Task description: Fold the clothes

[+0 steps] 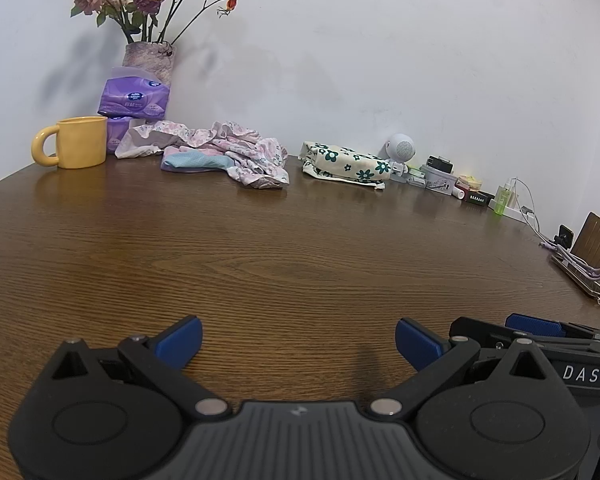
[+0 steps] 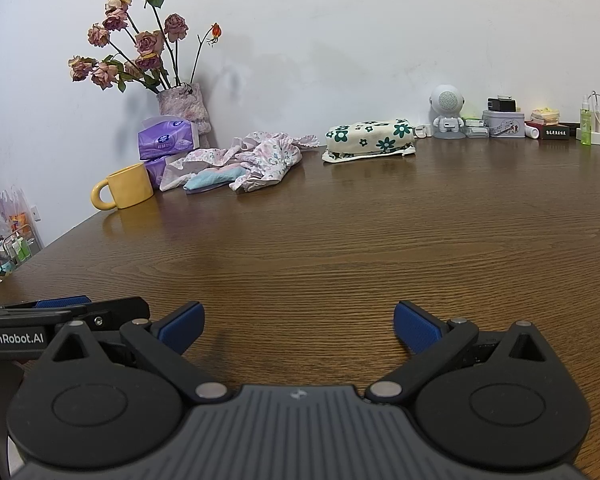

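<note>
Left gripper [image 1: 298,340] and right gripper [image 2: 298,326] both spread wide, holding nothing, low over bare wooden table [image 2: 340,248]. Crumpled floral clothes [image 2: 252,162] at 11 o'clock by the wall, folded green-flower cloth [image 2: 370,136] at 1, yellow mug [image 2: 126,186] at 10

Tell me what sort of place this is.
Probably a home room, with a wooden table pushed against a wall. A vase of dried roses, a yellow mug and a crumpled pile of clothes suggest everyday domestic use.
</note>
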